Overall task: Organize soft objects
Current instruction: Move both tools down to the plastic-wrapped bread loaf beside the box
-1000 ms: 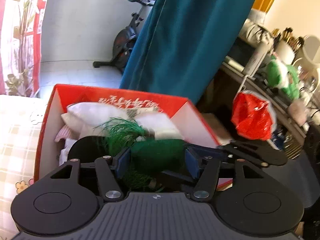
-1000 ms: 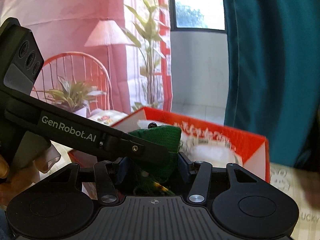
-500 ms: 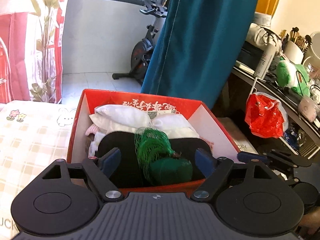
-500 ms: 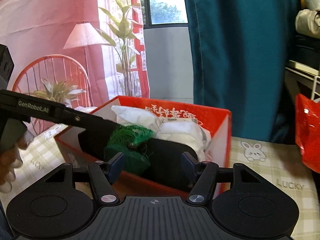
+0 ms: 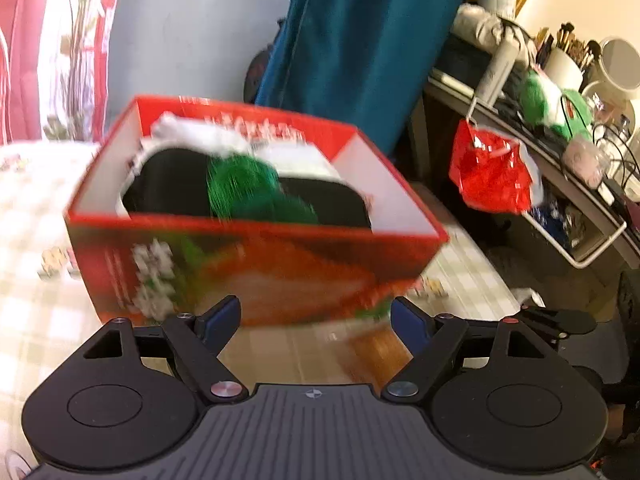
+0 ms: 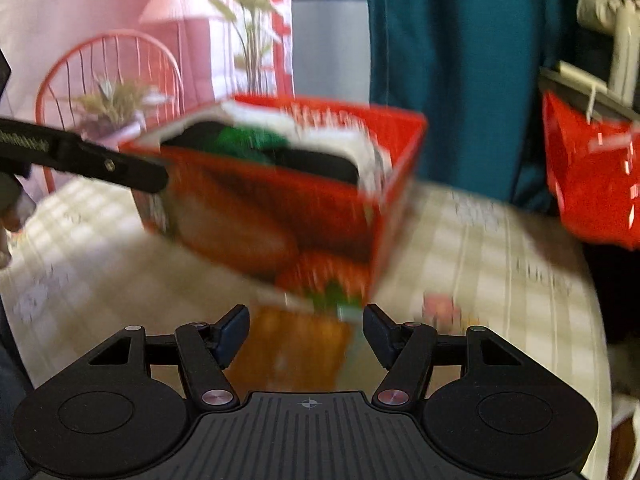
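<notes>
The green soft object (image 5: pixel 256 190) is lying inside the red box (image 5: pixel 256 268), on top of a black item (image 5: pixel 168 184) and in front of white fabric pieces (image 5: pixel 192 130) that are filling the far part of the box. It is sitting near the middle of the box, below the rim, so it is likely contained and not at risk of rolling out. The red box is standing on the checked tablecloth (image 5: pixel 32 320), and the frames are blurred, so fine detail of the contents cannot be read.

The left gripper (image 5: pixel 316 320) is hovering on the near side of the box with its fingers spread wide and nothing between them. The right gripper (image 6: pixel 306 330) is positioned likewise, on the near side of the box (image 6: pixel 280 216), fingers released and empty. Both are standing apart from the box wall, which suggests that the placing step for this object is complete.

In the right wrist view, part of the left gripper's body (image 6: pixel 80 156) is reaching in from the left, close to the box's left corner.

A red plastic bag (image 5: pixel 492 172) is hanging from the shelf (image 5: pixel 592 248) at the right, well apart from the box.
</notes>
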Action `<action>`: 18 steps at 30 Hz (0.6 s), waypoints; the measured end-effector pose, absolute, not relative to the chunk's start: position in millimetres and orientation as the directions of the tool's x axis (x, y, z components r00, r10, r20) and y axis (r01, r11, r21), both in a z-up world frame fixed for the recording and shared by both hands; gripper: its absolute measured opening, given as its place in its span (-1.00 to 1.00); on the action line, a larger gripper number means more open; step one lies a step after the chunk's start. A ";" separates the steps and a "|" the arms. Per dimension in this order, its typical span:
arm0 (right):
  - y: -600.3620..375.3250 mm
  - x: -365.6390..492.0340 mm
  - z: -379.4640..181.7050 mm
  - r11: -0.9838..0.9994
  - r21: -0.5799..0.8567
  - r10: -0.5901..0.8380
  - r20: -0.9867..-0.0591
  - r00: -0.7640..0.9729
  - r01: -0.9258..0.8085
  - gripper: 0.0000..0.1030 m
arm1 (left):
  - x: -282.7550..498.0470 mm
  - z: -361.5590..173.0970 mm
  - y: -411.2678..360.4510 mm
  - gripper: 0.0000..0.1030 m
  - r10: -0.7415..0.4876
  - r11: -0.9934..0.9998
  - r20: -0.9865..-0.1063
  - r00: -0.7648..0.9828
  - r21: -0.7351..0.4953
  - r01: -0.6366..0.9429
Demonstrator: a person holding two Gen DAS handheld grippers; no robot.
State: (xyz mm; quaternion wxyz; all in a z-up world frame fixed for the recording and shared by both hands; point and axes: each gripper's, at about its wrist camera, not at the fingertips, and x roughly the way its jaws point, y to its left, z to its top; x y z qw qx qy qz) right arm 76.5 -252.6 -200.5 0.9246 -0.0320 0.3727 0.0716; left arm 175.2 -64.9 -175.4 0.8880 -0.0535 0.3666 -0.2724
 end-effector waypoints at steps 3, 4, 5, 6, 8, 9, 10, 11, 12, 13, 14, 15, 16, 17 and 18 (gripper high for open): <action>-256.5 64.9 -213.1 0.985 -0.003 0.115 -0.730 0.674 -0.171 0.16 | 171.8 -183.5 -68.3 0.63 -0.524 0.843 -0.640 0.562 -0.294 0.451; -256.1 60.6 -215.3 0.984 -0.010 0.115 -0.735 0.668 -0.180 0.16 | 170.8 -186.3 -69.1 0.63 -0.525 0.842 -0.645 0.556 -0.295 0.452; -255.6 56.8 -217.5 0.982 -0.015 0.116 -0.739 0.664 -0.187 0.18 | 170.4 -189.0 -69.9 0.63 -0.526 0.840 -0.649 0.549 -0.299 0.452; -255.3 53.6 -218.8 0.981 -0.018 0.117 -0.741 0.662 -0.193 0.23 | 170.1 -191.3 -70.4 0.62 -0.529 0.839 -0.653 0.543 -0.304 0.452; -254.9 49.9 -223.6 0.979 -0.017 0.122 -0.743 0.658 -0.202 0.29 | 170.3 -195.9 -71.2 0.60 -0.532 0.837 -0.661 0.529 -0.315 0.448; -255.1 49.6 -226.0 0.978 -0.017 0.126 -0.745 0.655 -0.208 0.29 | 171.0 -198.4 -71.9 0.57 -0.535 0.834 -0.666 0.520 -0.321 0.448; -254.4 50.0 -228.4 0.976 -0.019 0.131 -0.748 0.651 -0.219 0.29 | 171.9 -200.7 -72.0 0.55 -0.544 0.829 -0.670 0.505 -0.334 0.449; -254.2 51.7 -230.6 0.973 -0.025 0.135 -0.748 0.650 -0.231 0.29 | 171.4 -202.6 -72.0 0.47 -0.552 0.823 -0.672 0.494 -0.345 0.451; -254.2 54.0 -233.0 0.971 -0.028 0.138 -0.749 0.648 -0.239 0.29 | 171.4 -204.2 -71.6 0.42 -0.559 0.818 -0.674 0.483 -0.354 0.453; -255.1 57.3 -235.5 0.969 -0.019 0.147 -0.752 0.643 -0.244 0.29 | 172.0 -205.8 -70.8 0.41 -0.563 0.815 -0.675 0.477 -0.361 0.452; -256.5 60.6 -237.5 0.968 0.002 0.166 -0.753 0.637 -0.250 0.29 | 172.4 -207.6 -69.6 0.40 -0.565 0.815 -0.676 0.473 -0.367 0.449; -257.5 63.4 -239.6 0.966 0.025 0.189 -0.752 0.631 -0.259 0.26 | 172.7 -209.1 -68.9 0.39 -0.564 0.816 -0.678 0.471 -0.370 0.444; -257.3 66.1 -241.6 0.961 0.045 0.212 -0.751 0.625 -0.271 0.24 | 173.3 -210.9 -68.4 0.38 -0.564 0.817 -0.681 0.467 -0.376 0.438; -255.2 68.2 -243.7 0.957 0.051 0.225 -0.750 0.622 -0.285 0.26 | 174.3 -213.9 -67.1 0.37 -0.564 0.817 -0.685 0.461 -0.382 0.432; -250.9 69.8 -245.4 0.954 0.043 0.228 -0.749 0.622 -0.297 0.26 | 175.3 -217.3 -65.8 0.36 -0.564 0.818 -0.689 0.455 -0.389 0.424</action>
